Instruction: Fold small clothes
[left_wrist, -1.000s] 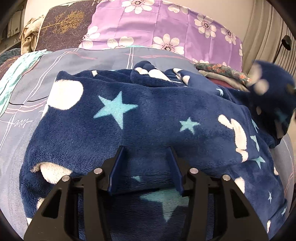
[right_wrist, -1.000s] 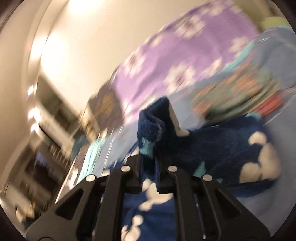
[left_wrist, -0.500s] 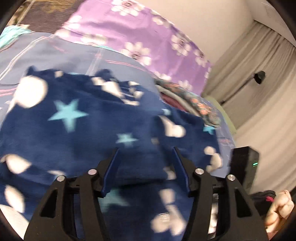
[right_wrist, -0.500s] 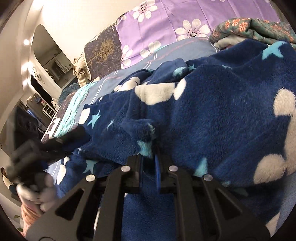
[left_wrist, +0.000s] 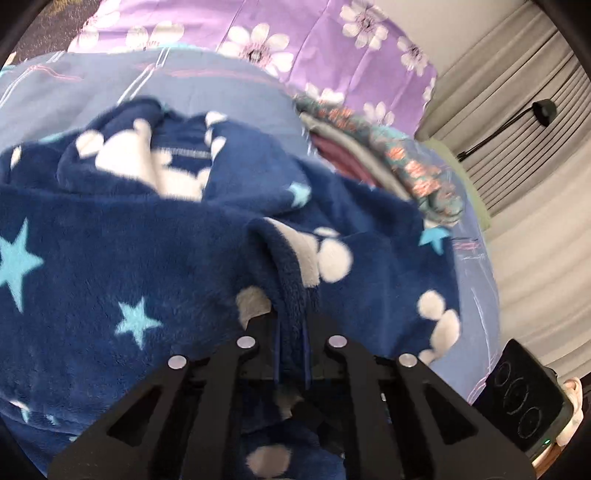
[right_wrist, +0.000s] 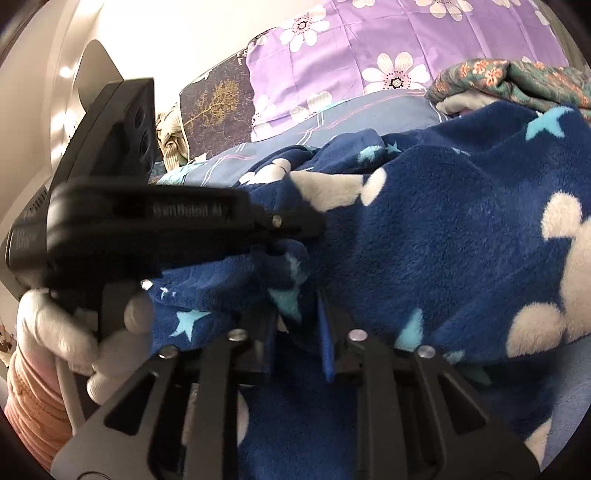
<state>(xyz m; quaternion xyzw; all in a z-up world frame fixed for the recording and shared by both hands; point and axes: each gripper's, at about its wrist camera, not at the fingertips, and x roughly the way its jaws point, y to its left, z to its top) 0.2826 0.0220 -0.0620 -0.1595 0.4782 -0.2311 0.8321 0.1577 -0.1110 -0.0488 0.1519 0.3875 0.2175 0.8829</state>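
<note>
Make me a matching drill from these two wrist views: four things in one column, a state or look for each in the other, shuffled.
1. left claw
2. right claw
3. fleece garment
4. pillow

a. purple, white flowers
b. navy, stars and white blobs
c. shut on a fleece fold
d. jaws just opening, fleece between them

Pairs: 1-c, 2-d, 3-b, 4-a

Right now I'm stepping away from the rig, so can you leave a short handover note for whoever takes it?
Left claw: just closed, pinching a raised fold of the navy fleece garment.
Right claw: has just been opening, fleece between its fingers, grip loosened.
The garment lies bunched on the blue bedsheet; folded clothes sit behind it.
Done: one edge brought over.
Left: flatten and finish folding.
</note>
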